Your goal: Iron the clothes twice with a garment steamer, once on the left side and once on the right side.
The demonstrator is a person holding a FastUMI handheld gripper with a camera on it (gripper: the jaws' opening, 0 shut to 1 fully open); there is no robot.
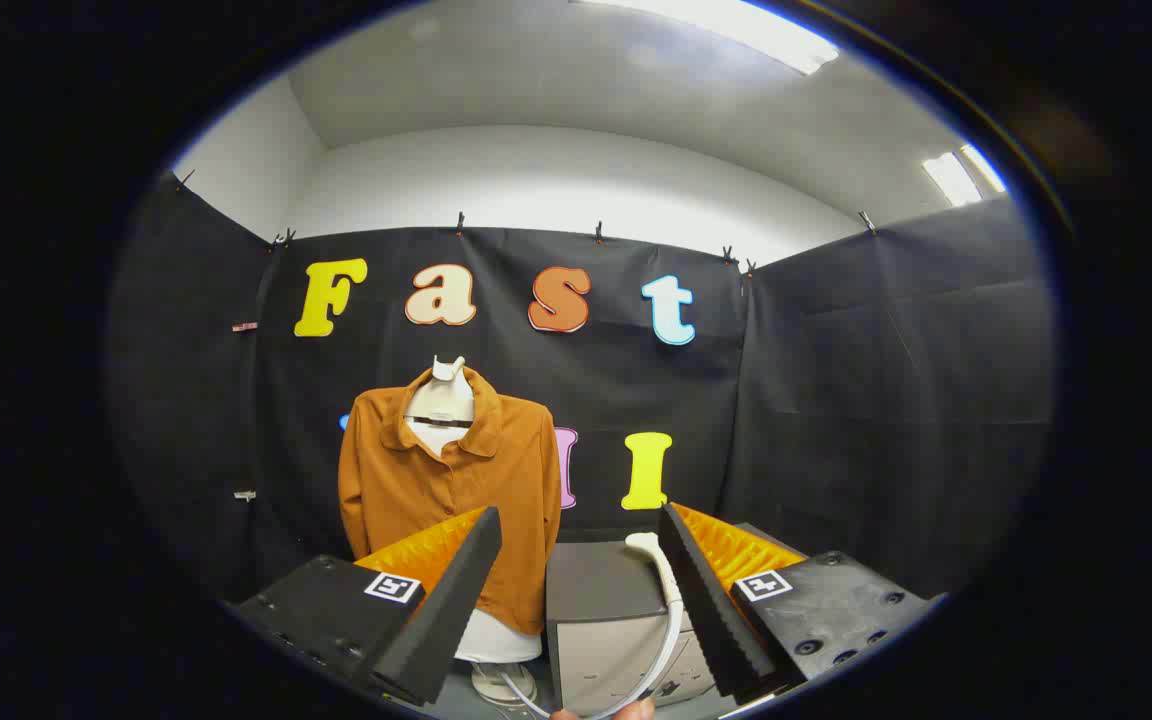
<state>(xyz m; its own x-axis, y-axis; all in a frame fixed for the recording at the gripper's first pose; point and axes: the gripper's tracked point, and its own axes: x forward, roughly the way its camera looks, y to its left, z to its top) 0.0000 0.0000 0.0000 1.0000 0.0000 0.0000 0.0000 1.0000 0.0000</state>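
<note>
two fingers of the gripper [581, 600] stand spread apart, holding nothing. beyond the left finger an orange shirt [446, 480] hangs on a white dress form [444, 400]. between the fingers sits a grey box [601, 620]; the white garment steamer [658, 590] rests by the right finger.

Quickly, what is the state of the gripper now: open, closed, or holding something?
Gripper: open, fingers wide apart, holding nothing. The steamer lies on the box just ahead, beside the right finger, apart from the shirt.
</note>
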